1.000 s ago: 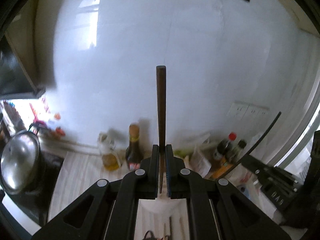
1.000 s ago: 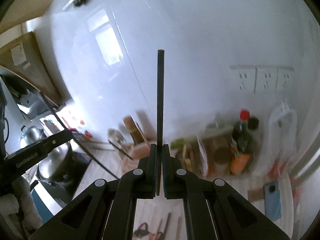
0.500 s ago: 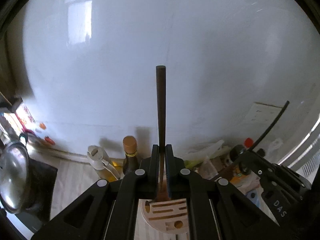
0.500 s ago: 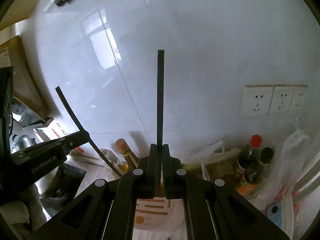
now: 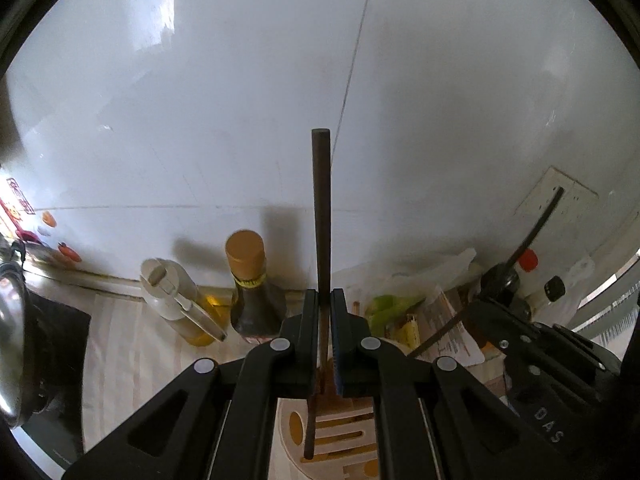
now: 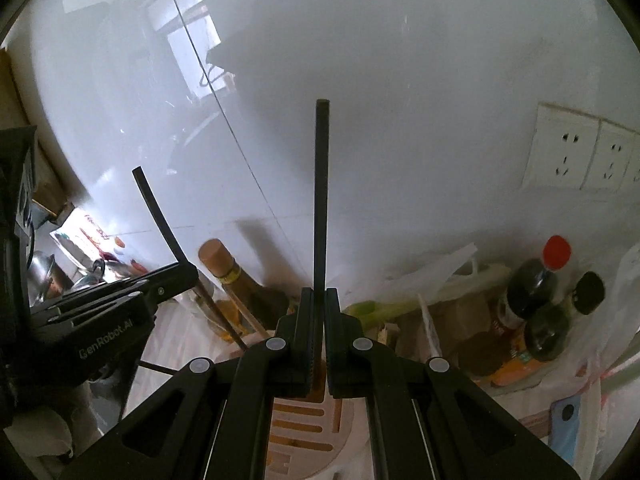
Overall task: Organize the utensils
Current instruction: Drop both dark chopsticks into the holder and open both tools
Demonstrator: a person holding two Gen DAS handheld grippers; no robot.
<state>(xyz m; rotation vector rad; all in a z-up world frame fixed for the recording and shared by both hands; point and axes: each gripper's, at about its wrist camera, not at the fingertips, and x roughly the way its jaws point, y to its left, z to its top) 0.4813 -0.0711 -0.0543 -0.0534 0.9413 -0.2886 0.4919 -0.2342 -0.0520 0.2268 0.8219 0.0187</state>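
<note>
The white tiled wall (image 5: 240, 120) fills most of both views. Only the right wrist view shows the row of wall sockets (image 6: 580, 156) clearly, along with a red-capped dark bottle (image 6: 536, 280), a black-capped bottle (image 6: 560, 320) beside it and a blue object (image 6: 568, 428) at the lower right edge. Only the left wrist view shows the metal pot (image 5: 10, 340) on the dark stove top (image 5: 60, 344) at far left, and a pale oil bottle (image 5: 180, 304) standing just beside a brown-capped sauce bottle (image 5: 252, 288). The sauce bottle appears in both views.

A round wooden utensil holder (image 5: 336, 436) with slots in its top sits on the counter directly below both grippers; the right wrist view also shows its slotted top (image 6: 304, 420).

The left gripper (image 5: 324, 336) is nearly closed, its fingers clamped on a brown chopstick (image 5: 322, 216) that stands upright. The chopstick's lower end reaches down between the fingers to the holder's top; whether it is in a slot cannot be told.

The right gripper (image 6: 316, 336) is likewise almost fully closed, pinching a black chopstick (image 6: 321, 200) held upright, its lower end over the holder.

Each view catches the other gripper at its edge, with its chopstick slanting.
</note>
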